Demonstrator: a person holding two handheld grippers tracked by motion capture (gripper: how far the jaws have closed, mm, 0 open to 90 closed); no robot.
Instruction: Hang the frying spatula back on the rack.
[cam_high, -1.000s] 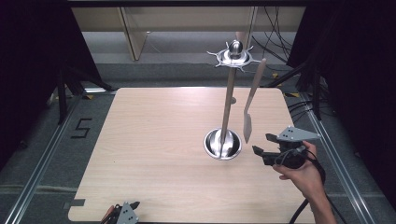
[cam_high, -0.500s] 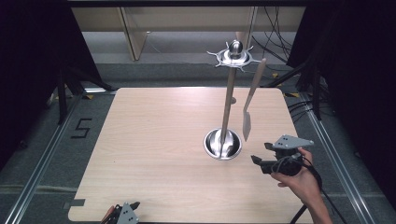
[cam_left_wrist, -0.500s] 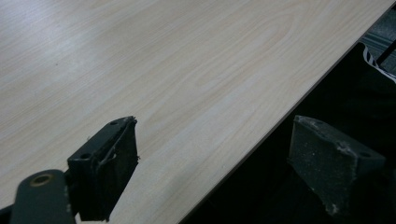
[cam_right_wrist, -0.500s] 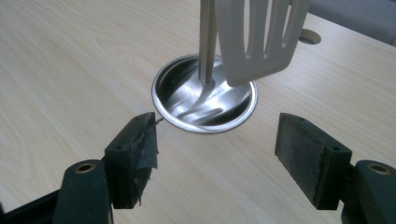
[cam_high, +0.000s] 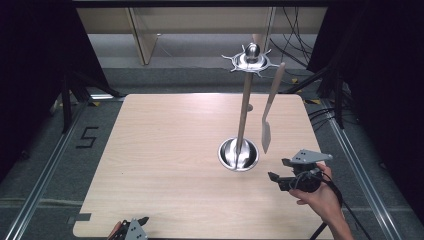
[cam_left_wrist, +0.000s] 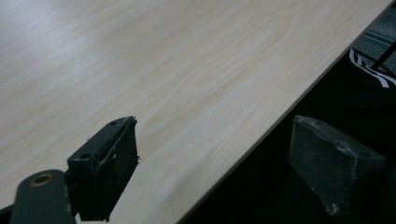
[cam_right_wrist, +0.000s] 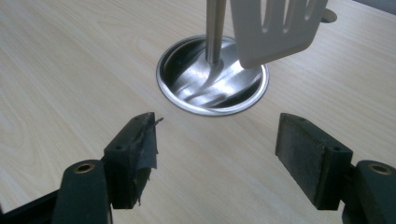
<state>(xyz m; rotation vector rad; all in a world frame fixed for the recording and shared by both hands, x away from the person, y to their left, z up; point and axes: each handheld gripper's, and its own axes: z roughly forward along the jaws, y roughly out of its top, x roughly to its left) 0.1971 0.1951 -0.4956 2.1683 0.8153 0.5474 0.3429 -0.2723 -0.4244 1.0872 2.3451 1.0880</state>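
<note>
A steel utensil stand rises from a round base (cam_high: 239, 154) near the table's middle, its pole (cam_high: 244, 107) ending in a ring of hooks (cam_high: 251, 60). A beige slotted spatula (cam_high: 266, 132) hangs from one hook, blade down, just right of the base. My right gripper (cam_high: 278, 169) sits low, right of the base and nearer me, held by a hand (cam_high: 322, 200); it is open and holds nothing. In the right gripper view its open gripper (cam_right_wrist: 217, 128) faces the base (cam_right_wrist: 187, 100) and the spatula blade (cam_right_wrist: 275, 28). My left gripper (cam_high: 131, 226) rests at the table's near edge, open (cam_left_wrist: 217, 140) and empty.
The wooden table (cam_high: 165, 150) stretches bare to the left of the stand. In the left gripper view the table's edge (cam_left_wrist: 261, 140) runs between the jaws, with dark floor beyond it. Metal rails (cam_high: 40, 185) flank the table, and cables (cam_high: 320, 112) lie at the back right.
The right gripper and its hand have sunk and drawn back from the spatula toward the near edge. The left gripper, the stand and the spatula have kept still.
</note>
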